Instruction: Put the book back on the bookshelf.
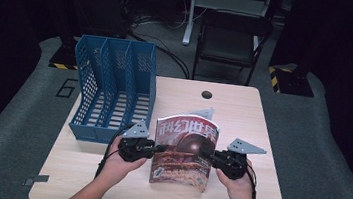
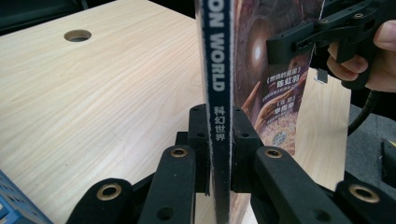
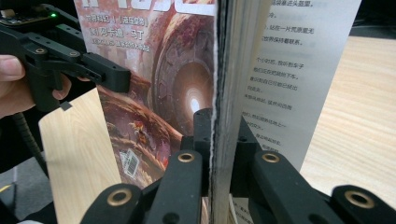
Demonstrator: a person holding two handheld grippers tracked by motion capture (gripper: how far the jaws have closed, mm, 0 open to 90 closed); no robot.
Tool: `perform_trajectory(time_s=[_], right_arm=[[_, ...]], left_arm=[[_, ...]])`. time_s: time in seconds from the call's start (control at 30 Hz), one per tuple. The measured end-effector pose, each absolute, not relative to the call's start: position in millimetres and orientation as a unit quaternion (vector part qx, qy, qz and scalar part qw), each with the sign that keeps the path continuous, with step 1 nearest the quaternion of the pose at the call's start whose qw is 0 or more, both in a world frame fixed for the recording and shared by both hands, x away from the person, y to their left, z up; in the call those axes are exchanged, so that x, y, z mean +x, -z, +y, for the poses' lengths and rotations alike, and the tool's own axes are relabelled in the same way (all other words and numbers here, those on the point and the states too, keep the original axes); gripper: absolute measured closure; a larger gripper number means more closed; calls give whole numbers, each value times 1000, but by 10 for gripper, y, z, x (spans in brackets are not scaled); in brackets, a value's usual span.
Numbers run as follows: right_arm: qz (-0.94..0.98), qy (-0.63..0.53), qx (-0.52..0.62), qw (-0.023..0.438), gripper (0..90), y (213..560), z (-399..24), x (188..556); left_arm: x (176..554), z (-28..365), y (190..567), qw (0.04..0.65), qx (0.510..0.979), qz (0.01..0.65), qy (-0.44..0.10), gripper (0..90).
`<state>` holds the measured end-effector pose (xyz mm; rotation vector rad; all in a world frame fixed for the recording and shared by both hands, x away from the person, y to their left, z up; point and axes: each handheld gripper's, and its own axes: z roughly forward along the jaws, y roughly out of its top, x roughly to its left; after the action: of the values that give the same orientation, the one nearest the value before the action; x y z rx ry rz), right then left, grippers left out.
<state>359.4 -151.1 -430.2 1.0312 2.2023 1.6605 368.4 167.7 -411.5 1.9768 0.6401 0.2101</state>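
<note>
Left gripper (image 1: 158,148) clamped on magazine (image 1: 184,151) spine at 9 o'clock, right gripper (image 1: 207,156) clamped on its page edge at 3 o'clock. Magazine upright between them above table (image 1: 233,111); blue file rack (image 1: 112,89) farther, at 11 o'clock.

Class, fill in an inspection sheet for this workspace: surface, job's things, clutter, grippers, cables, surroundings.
Surface: light wooden table with a round hole near its far edge.
Job's things: magazine held upright; blue file rack at the far left, compartments empty.
Clutter: nothing seen.
Grippers: left gripper shut on the magazine's spine; right gripper shut on its page edge.
Cables: one trails from each gripper; more lie on the floor behind the table.
Surroundings: dark room, grey floor mat, black chair behind the table.
</note>
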Motion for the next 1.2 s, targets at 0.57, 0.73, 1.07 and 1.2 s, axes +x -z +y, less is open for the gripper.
perform_trajectory(time_s=[0.57,0.73,1.07,1.2], right_arm=[[740,-567,333,143,826,4291,-1504,3549],[749,-551,346,125,727,4406,-1530,3558],[796,-479,367,45,677,4789,-1530,3719],[800,-465,378,30,677,4871,-1541,3737]], left_arm=[[3603,1662,4162,518,807,255,-124,834],[3590,1680,4172,522,805,257,-116,833],[3569,1676,4193,531,797,265,-110,830],[3570,1678,4196,531,798,263,-111,828]])
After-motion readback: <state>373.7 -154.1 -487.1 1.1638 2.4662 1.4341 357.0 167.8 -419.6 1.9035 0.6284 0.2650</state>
